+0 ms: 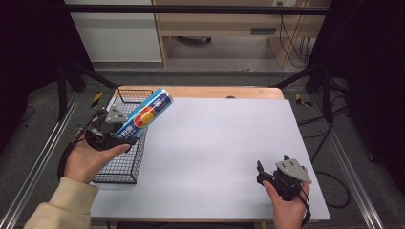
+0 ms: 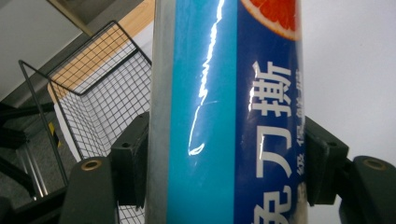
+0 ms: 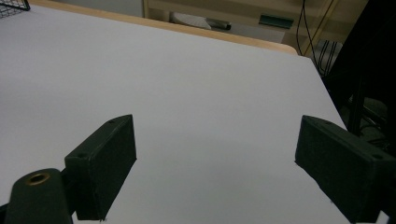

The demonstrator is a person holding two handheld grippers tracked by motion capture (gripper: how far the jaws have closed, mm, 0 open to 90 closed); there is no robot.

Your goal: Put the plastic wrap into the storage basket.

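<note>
Nearest to us, our right gripper [image 1: 272, 172] rests low over the bare white table [image 1: 215, 152] at its near right corner, jaws spread wide with nothing between them; in the right gripper view we see only tabletop in the gap.

At the left, our left gripper [image 1: 125, 134] is clamped on a long blue box [image 1: 144, 114], held up in the air above the wire basket [image 1: 125, 167] and tilted so its far end rises toward the table's middle. In the left gripper view both jaws press against the box's sides near its lower end.

We judge the grip the main risk. The box is long and we hold it close to one end, so most of its length hangs past the jaws; a quick turn of our wrist could let it pivot or slide out. Its glossy surface, bright with glare, looks slick. If we lower it carelessly, the raised end could catch the basket's rim, which sits just beneath.

The box itself is blue with a lighter teal panel, white Chinese characters and a picture of a cut orange or grapefruit.
</note>
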